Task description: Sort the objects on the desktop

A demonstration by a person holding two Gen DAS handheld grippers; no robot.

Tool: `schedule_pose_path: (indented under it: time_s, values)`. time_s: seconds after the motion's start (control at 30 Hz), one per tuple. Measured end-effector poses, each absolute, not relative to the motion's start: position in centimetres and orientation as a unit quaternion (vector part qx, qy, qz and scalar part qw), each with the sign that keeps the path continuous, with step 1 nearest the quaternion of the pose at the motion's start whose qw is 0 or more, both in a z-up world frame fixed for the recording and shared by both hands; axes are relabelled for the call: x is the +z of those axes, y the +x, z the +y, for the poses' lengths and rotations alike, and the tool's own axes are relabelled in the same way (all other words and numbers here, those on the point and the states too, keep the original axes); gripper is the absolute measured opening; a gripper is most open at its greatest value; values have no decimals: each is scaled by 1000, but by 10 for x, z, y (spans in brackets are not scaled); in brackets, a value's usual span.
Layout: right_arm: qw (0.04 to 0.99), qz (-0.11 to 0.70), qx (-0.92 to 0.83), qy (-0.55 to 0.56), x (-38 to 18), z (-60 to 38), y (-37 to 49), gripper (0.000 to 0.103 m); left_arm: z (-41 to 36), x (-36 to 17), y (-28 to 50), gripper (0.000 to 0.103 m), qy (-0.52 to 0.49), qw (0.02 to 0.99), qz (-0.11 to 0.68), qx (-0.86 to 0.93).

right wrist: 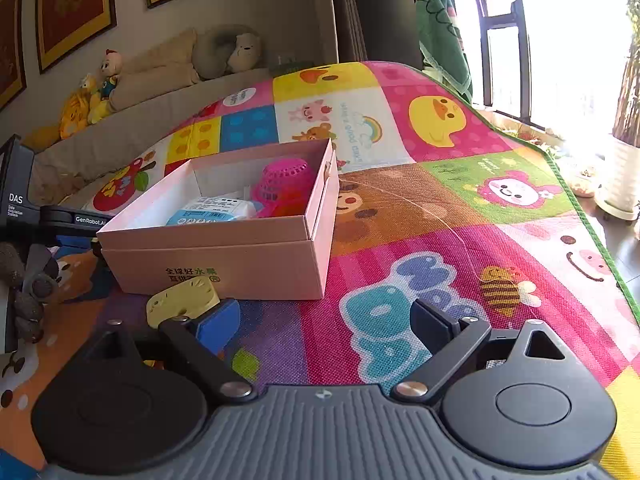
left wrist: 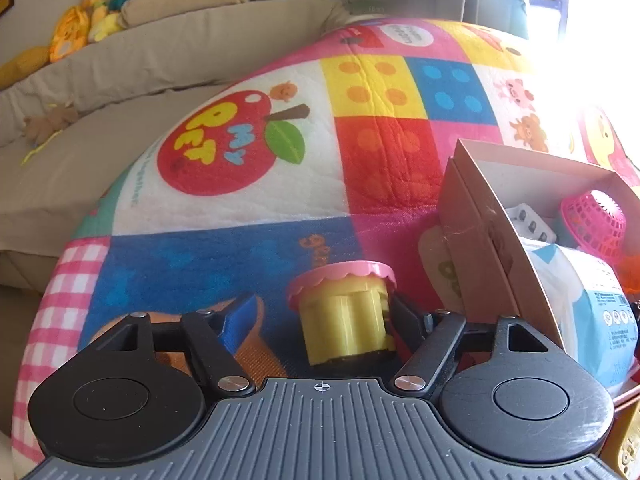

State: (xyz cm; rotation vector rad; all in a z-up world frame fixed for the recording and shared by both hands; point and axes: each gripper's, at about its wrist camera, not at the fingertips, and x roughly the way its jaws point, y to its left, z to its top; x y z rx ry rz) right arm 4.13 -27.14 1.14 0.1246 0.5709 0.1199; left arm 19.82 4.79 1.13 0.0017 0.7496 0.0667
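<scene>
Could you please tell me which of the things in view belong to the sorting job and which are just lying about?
Job:
yellow tub between the left gripper fingers
cardboard box
pink basket
wipes packet
yellow case
right gripper, open

Lying about:
play mat
sofa
stuffed toys

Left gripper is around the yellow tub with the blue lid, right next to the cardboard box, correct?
Not quite: the lid is pink, not blue. The left wrist view shows the left gripper open around the yellow tub with a scalloped pink lid, beside the cardboard box.
</scene>
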Motion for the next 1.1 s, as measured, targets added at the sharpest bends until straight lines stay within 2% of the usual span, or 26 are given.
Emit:
schedule_pose_path:
  time_s: [0.03,0.07,0.27,0.4,0.6,0.8,0.9,1.03,1.1]
  values:
    - [955,282,59,65,11,-272,42,94,47,10,199,61,3,929,368,33]
    - [955,284,59,69,11,-273,43,95,47,10,199,58,4,929,369,32]
    - [948,297,56,94,7,-281,48,96,45,20,157,56,18,939,342,25]
    - [948,298,52,99,6,-281,47,98,37,26,96,55,23,947,321,6]
    - [948,298,52,96,6,-280,48,99,16,26,22,55,6,948,315,-36]
    - [951,292,48,87,7,-278,44,101,3,12,-12,58,18,942,330,-50]
    - [952,290,45,81,7,-276,43,103,2,6,-22,65,31,941,332,-54]
    - [951,296,44,77,6,-275,45,103,5,7,-25,88,28,940,335,-62]
    - [949,301,44,78,6,-276,46,103,2,6,-26,94,33,940,334,-64]
